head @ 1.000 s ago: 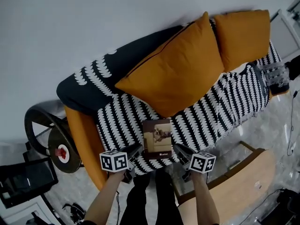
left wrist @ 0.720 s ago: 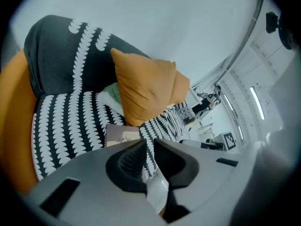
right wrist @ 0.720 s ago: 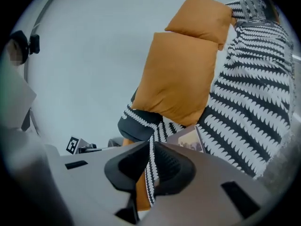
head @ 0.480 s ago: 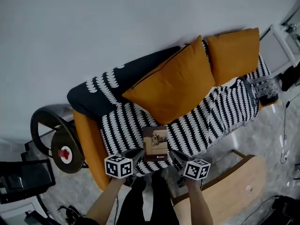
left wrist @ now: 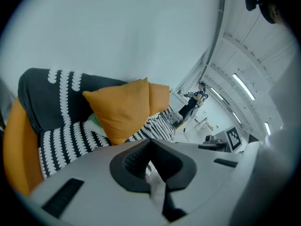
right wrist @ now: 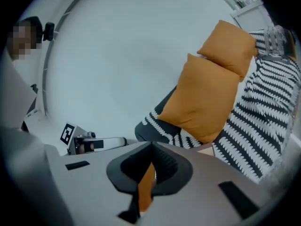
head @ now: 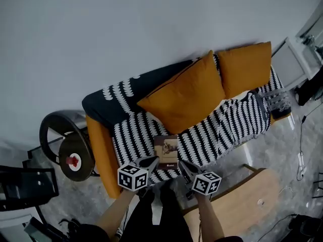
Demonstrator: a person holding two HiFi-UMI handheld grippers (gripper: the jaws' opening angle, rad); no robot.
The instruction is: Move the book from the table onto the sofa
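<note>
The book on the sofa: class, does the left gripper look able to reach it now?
Probably yes. The book lies uncovered on the striped seat, with nothing between it and the left gripper close by, though the shut jaws must open first.

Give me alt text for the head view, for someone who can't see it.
Seen from above, a book lies on the front of a black-and-white patterned sofa with two orange cushions. The left gripper and right gripper, jaws just closed and empty, are held on either side of the book's near end.
</note>
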